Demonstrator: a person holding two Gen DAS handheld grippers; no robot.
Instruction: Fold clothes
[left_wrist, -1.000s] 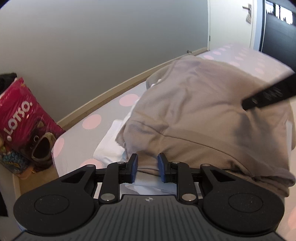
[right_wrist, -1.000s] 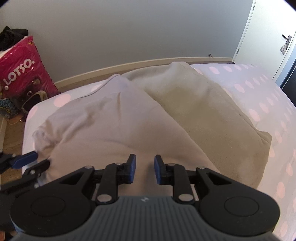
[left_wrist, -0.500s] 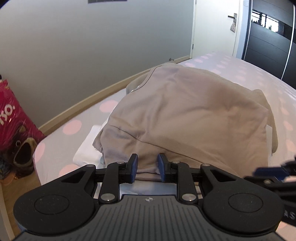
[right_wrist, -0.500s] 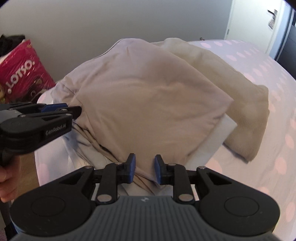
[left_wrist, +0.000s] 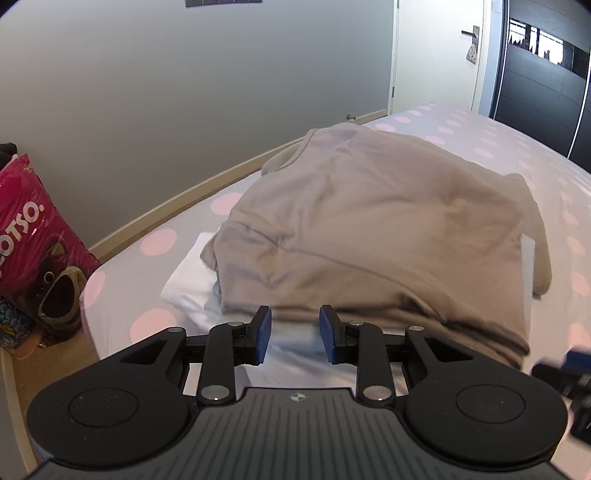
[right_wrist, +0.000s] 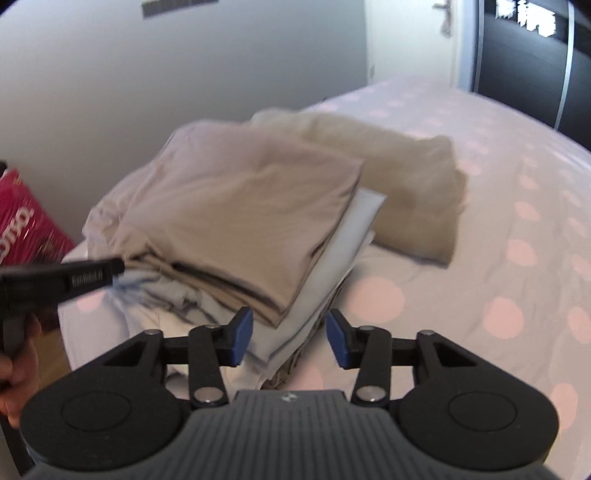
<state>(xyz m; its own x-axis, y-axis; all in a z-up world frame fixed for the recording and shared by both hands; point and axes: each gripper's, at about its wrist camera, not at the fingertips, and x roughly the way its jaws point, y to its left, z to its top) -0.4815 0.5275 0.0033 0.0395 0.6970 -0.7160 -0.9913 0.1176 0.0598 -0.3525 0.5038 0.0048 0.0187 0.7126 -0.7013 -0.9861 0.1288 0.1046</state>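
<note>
A folded taupe garment (left_wrist: 373, 229) lies on top of a stack of folded clothes on the bed; it also shows in the right wrist view (right_wrist: 236, 218). White and pale blue folded pieces (right_wrist: 325, 251) lie under it. A cream fleece garment (right_wrist: 410, 184) lies behind the stack. My left gripper (left_wrist: 294, 332) is open and empty, just in front of the stack's near edge. My right gripper (right_wrist: 290, 338) is open and empty, near the stack's front corner. The left gripper's finger (right_wrist: 74, 275) shows at the stack's left side.
The bed (right_wrist: 498, 258) has a pale sheet with pink dots. A pink Lotso bag (left_wrist: 29, 236) and shoes (left_wrist: 61, 295) sit on the wooden floor at the left. A grey wall, a white door (left_wrist: 439, 55) and a dark wardrobe (left_wrist: 543, 74) stand behind.
Both grippers have pulled back from the stack and risen. The right gripper's jaws have opened wider. The taupe garment stays on the stack.
</note>
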